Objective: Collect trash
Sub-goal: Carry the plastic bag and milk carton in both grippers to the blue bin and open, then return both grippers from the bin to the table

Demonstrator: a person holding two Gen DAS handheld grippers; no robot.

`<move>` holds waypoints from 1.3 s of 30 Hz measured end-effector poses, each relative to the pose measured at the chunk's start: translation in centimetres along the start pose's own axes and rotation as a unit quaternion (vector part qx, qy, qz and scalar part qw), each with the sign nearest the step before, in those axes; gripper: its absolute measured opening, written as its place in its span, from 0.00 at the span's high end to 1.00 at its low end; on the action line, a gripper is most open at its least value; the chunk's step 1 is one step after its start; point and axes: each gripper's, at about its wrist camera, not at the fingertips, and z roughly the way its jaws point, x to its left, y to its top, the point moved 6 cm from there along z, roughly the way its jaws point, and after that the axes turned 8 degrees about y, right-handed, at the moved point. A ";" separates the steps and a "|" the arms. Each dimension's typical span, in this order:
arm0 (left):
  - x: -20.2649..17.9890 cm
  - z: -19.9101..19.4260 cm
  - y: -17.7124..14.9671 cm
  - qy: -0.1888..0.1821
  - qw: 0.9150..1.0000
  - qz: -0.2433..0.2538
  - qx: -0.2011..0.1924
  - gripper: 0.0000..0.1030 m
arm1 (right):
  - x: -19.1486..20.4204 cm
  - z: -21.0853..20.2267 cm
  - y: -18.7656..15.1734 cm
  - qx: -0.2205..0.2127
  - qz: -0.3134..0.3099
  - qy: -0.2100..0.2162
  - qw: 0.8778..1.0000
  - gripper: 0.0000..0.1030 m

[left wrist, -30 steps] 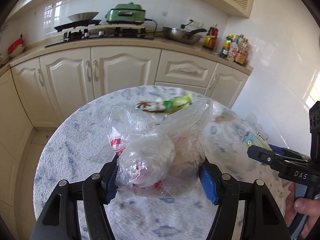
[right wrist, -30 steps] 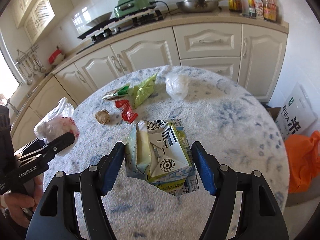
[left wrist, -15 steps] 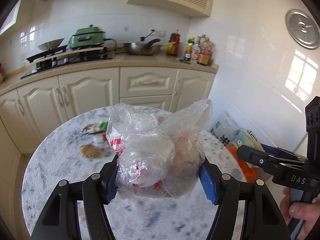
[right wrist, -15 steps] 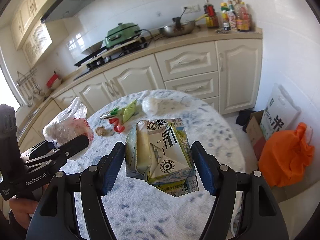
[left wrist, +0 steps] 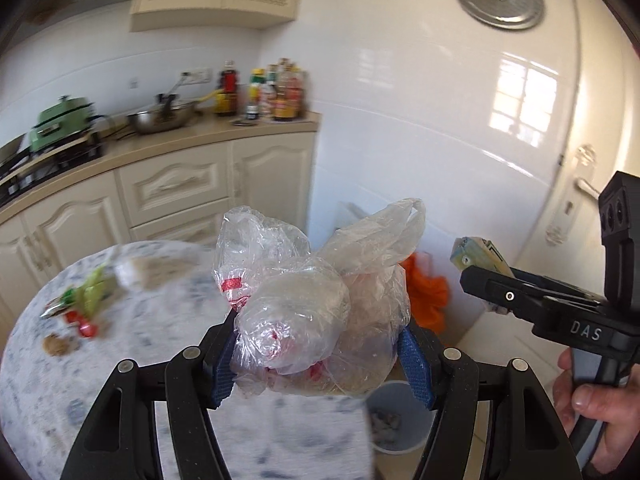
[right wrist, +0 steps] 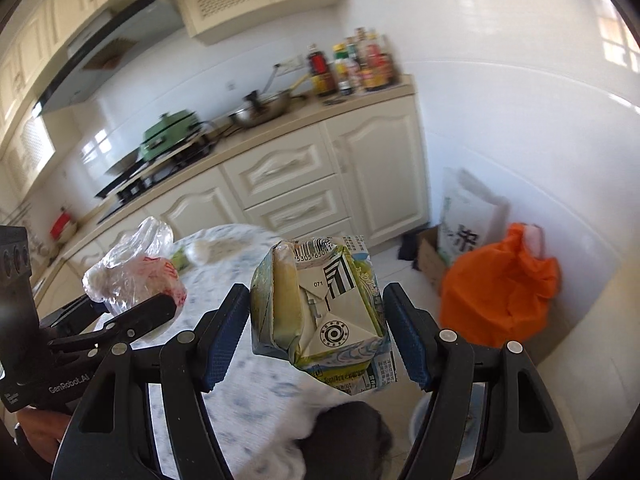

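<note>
Both views have swung from table (left wrist: 120, 360) toward orange bag (right wrist: 500, 292) (tiled wall).

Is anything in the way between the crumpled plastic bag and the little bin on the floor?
Nothing visible blocks it. The left gripper holds the plastic bag over the table edge. The bin stands open on the floor just past that edge, with bare floor around it.

The right gripper (left wrist: 476, 280) carries the white letters "DAS" on its black body. The left gripper (right wrist: 160, 308) has "GenRobot.AI" on its side. The crushed carton (right wrist: 320, 312) shows "071" and barcode digits "5305 650".
</note>
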 end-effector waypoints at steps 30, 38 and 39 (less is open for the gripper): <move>-24.6 24.1 -4.4 -0.107 0.953 0.138 0.247 0.27 | -26.6 -0.2 -14.0 0.077 0.272 -0.124 0.951 0.14; -25.4 24.2 -3.9 -0.088 0.956 0.160 0.228 0.04 | -27.0 -0.8 -14.4 0.072 0.280 -0.143 0.947 0.05; -25.4 24.0 -3.8 -0.087 0.957 0.159 0.225 0.04 | -26.9 -0.8 -14.3 0.071 0.280 -0.144 0.947 0.03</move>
